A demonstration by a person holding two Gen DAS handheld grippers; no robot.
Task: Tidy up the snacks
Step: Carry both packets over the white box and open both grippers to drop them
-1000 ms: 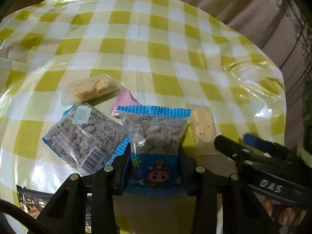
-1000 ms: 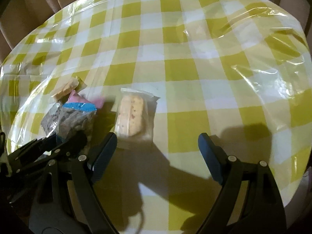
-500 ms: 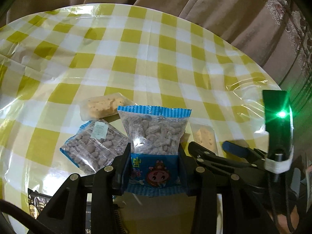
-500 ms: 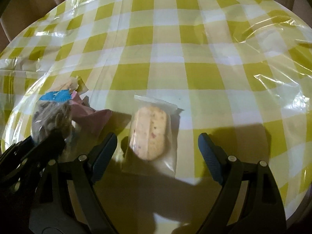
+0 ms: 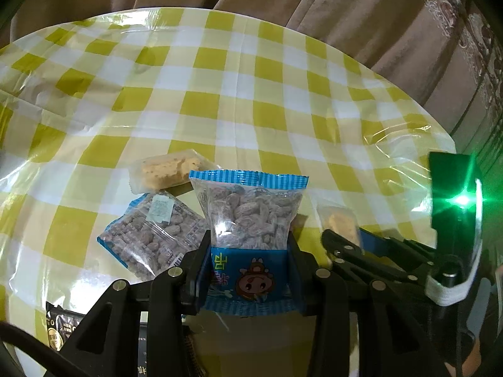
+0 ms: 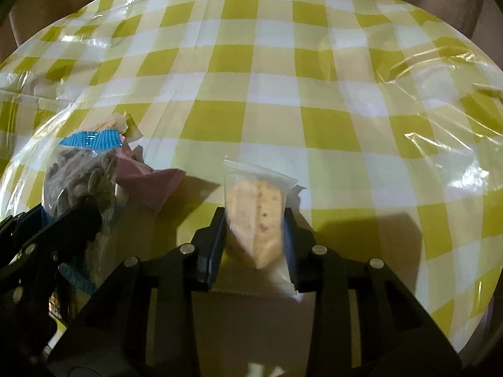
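The left gripper (image 5: pixel 250 270) is clamped on a peanut bag (image 5: pixel 250 220). This bag is clear above, with shelled nuts inside, and has a blue printed band at the bottom; the two fingers press on this blue band from both sides, and the bag stands upright between them, above the checked tablecloth (image 5: pixel 220 100).

The right gripper (image 6: pixel 254 245) is closed on a biscuit packet (image 6: pixel 256 216). It is a clear wrapper with one pale biscuit inside, tilted a little, and its sealed lower edge hangs below the fingertips.

Ahead of the left fingers and to their left lies a second peanut bag (image 5: pixel 151 238), flat on the cloth with the label side up. Just beyond it lies a clear cracker packet (image 5: pixel 166 171) with yellow crackers inside; the two are touching or nearly touching. Below the left finger a dark snack packet (image 5: pixel 59 330) shows at the near edge of the table.

In the right wrist view a pink packet (image 6: pixel 147 185) lies to the left of the right fingers, beside the held peanut bag.

Beyond both pairs of fingers the cloth is open as far as the round far edge, where a brown curtain (image 5: pixel 361 15) hangs. To the right of the right fingers the cloth is also open up to the table edge.
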